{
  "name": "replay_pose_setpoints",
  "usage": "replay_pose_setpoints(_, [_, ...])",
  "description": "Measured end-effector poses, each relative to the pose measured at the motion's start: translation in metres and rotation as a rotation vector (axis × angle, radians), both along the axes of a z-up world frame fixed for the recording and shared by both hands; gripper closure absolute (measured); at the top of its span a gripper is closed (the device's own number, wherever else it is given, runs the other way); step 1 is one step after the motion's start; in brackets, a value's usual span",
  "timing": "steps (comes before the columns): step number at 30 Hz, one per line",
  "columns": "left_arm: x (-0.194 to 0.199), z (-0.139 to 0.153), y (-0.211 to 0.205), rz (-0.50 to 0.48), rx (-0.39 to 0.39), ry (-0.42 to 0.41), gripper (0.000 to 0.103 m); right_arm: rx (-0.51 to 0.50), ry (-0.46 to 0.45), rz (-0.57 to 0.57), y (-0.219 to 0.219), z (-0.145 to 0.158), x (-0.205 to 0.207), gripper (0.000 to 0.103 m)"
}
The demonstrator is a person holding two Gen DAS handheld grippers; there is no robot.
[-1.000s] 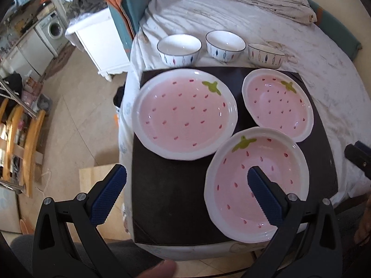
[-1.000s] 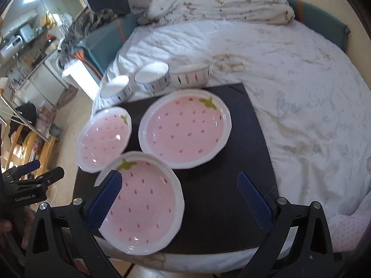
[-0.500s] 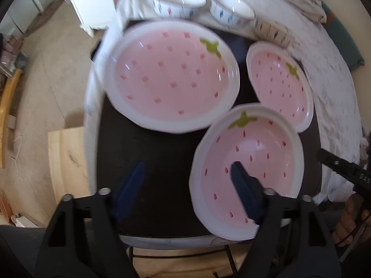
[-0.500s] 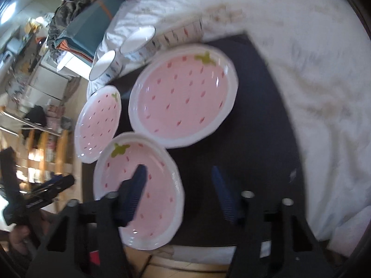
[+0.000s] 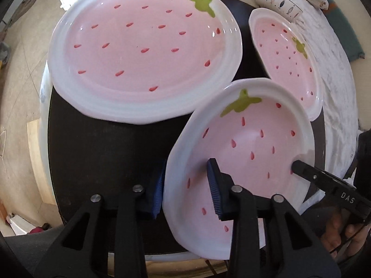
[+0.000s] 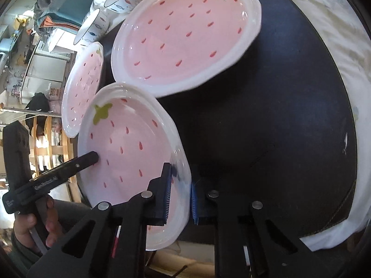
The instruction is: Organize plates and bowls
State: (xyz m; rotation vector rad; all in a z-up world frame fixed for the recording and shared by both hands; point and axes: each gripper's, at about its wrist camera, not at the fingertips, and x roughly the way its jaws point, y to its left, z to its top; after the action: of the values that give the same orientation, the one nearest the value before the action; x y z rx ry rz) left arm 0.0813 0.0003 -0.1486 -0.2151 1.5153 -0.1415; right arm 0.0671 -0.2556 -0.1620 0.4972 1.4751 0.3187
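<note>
Left wrist: both grippers' jaws clamp the empty near plate [image 5: 250, 143].

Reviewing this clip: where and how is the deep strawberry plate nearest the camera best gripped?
By its raised white rim, at opposite near edges, from above. The deep strawberry plate has sloping walls, so one finger goes inside and one outside, as the left gripper and right gripper straddle it.
</note>
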Motion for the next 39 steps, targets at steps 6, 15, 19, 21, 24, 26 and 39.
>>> replay_pose_setpoints(6, [0.001,-0.002,0.0,0.005,-0.01,-0.002,0.072,0.034,0.021,0.001,0.0,-0.009,0.002,0.085])
replay_pose_setpoints(15, [-0.004,0.0,-0.001,-0.017,-0.003,-0.022,0.074,-0.026,-0.051,0.062,0.005,-0.001,-0.008,0.081])
replay_pose_setpoints(19, [-0.011,0.009,-0.001,-0.006,-0.006,-0.055,0.076,-0.037,-0.078,0.081,0.003,0.007,-0.018,0.082])
replay_pose_setpoints(21, [-0.013,0.018,0.0,-0.007,-0.012,-0.084,0.077,-0.033,-0.104,0.082,0.001,0.014,-0.021,0.083])
replay_pose_setpoints(24, [-0.017,0.03,0.005,0.007,-0.038,-0.113,0.078,-0.009,-0.132,0.072,-0.004,0.025,-0.024,0.085])
replay_pose_setpoints(26, [-0.019,0.04,0.006,0.003,-0.035,-0.146,0.079,0.006,-0.147,0.061,-0.008,0.032,-0.024,0.085])
replay_pose_setpoints(39, [0.006,0.084,0.04,0.11,-0.036,-0.265,0.08,0.041,-0.255,0.08,0.018,0.073,0.008,0.087])
